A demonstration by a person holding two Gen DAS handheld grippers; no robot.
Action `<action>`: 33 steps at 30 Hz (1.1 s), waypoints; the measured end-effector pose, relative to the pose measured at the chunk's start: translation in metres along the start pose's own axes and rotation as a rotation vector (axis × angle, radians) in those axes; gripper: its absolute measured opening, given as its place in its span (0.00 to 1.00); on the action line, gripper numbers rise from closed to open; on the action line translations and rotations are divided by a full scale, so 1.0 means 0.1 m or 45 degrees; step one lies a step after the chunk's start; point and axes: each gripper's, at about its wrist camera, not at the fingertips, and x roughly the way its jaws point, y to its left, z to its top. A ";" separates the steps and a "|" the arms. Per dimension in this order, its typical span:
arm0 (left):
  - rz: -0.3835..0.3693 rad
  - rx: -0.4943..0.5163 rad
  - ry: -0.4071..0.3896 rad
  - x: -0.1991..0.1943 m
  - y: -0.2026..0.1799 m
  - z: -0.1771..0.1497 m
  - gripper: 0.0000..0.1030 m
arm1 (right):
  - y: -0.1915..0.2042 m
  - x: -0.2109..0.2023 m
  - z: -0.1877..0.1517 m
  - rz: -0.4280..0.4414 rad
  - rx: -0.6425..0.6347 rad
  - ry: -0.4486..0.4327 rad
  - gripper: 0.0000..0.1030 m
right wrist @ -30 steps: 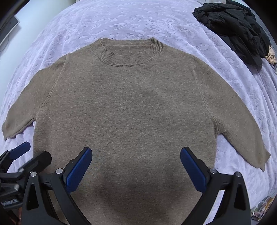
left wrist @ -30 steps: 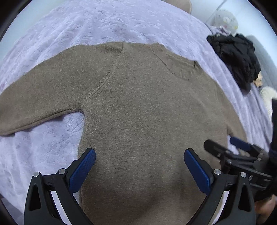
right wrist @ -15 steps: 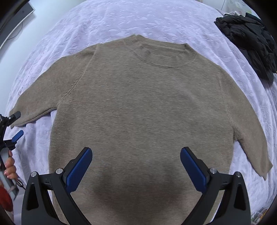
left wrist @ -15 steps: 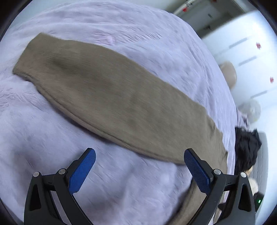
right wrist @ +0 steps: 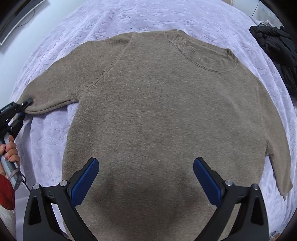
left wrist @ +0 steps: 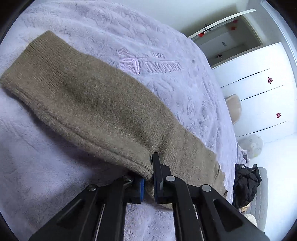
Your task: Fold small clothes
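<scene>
A brown knit sweater (right wrist: 163,115) lies flat, front up, on a lilac bedspread (right wrist: 130,16), collar at the far side. Its left sleeve (left wrist: 96,109) fills the left wrist view. My left gripper (left wrist: 148,178) is shut on the lower edge of that sleeve; in the right wrist view it (right wrist: 24,105) shows at the sleeve's cuff end. My right gripper (right wrist: 144,179) is open and empty, hovering above the sweater's lower body. The right sleeve (right wrist: 278,163) lies spread out to the right.
A heap of black clothing (right wrist: 274,44) lies on the bed at the far right, also in the left wrist view (left wrist: 245,183). White wardrobe doors (left wrist: 259,96) and a doorway stand beyond the bed. The bedspread (left wrist: 46,166) runs left of the sleeve.
My left gripper swung left from over the sweater body to the left sleeve, went in low and shut on the sleeve's edge. My right gripper shifted slightly left and stayed open.
</scene>
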 end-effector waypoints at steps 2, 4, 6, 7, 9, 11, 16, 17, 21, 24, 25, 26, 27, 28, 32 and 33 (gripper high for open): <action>-0.002 0.085 -0.035 -0.09 -0.16 -0.02 0.07 | -0.01 -0.02 0.00 0.018 0.004 -0.010 0.99; -0.023 0.190 -0.058 -0.21 -0.41 -0.06 0.07 | -0.04 -0.05 -0.02 0.024 0.007 -0.024 0.99; -0.066 0.304 -0.079 -0.32 -0.75 -0.12 0.07 | -0.09 -0.07 -0.03 0.024 0.020 -0.037 0.99; -0.090 0.355 -0.081 -0.34 -0.93 -0.17 0.07 | -0.14 -0.08 -0.03 0.025 0.033 -0.039 0.99; -0.156 0.453 -0.070 -0.34 -1.33 -0.30 0.07 | -0.23 -0.09 -0.04 0.026 0.064 -0.042 0.99; -0.229 0.547 -0.034 -0.26 -1.72 -0.46 0.07 | -0.39 -0.14 -0.08 0.026 0.107 -0.052 0.99; -0.327 0.792 0.133 0.21 -2.59 -1.10 0.07 | -0.77 -0.25 -0.18 0.014 0.204 -0.088 0.99; -0.332 0.846 0.184 0.37 -2.74 -1.29 0.07 | -0.85 -0.26 -0.20 0.011 0.223 -0.092 0.99; -0.120 1.088 0.299 0.94 -3.01 -1.97 0.09 | -1.27 -0.26 -0.38 -0.007 0.328 -0.084 0.99; 0.113 1.220 0.375 1.34 -2.94 -2.35 0.26 | -1.51 -0.21 -0.49 -0.017 0.386 -0.066 0.99; 0.142 1.230 0.389 1.39 -2.89 -2.41 0.31 | -1.57 -0.20 -0.52 -0.019 0.398 -0.063 0.99; 0.169 1.235 0.392 1.41 -2.85 -2.45 0.45 | -1.62 -0.18 -0.54 -0.021 0.406 -0.060 0.99; 0.175 1.234 0.391 1.39 -2.79 -2.47 0.64 | -1.65 -0.17 -0.55 -0.021 0.410 -0.059 0.99; 0.176 1.235 0.382 1.35 -2.79 -2.47 0.73 | -1.68 -0.16 -0.56 -0.022 0.411 -0.058 0.99; 0.204 1.297 0.347 1.15 -2.83 -2.47 0.86 | -1.70 -0.16 -0.49 -0.022 0.380 -0.072 0.99; 0.197 1.280 0.347 1.07 -2.80 -2.41 0.86 | -1.70 -0.17 -0.46 -0.023 0.365 -0.082 0.99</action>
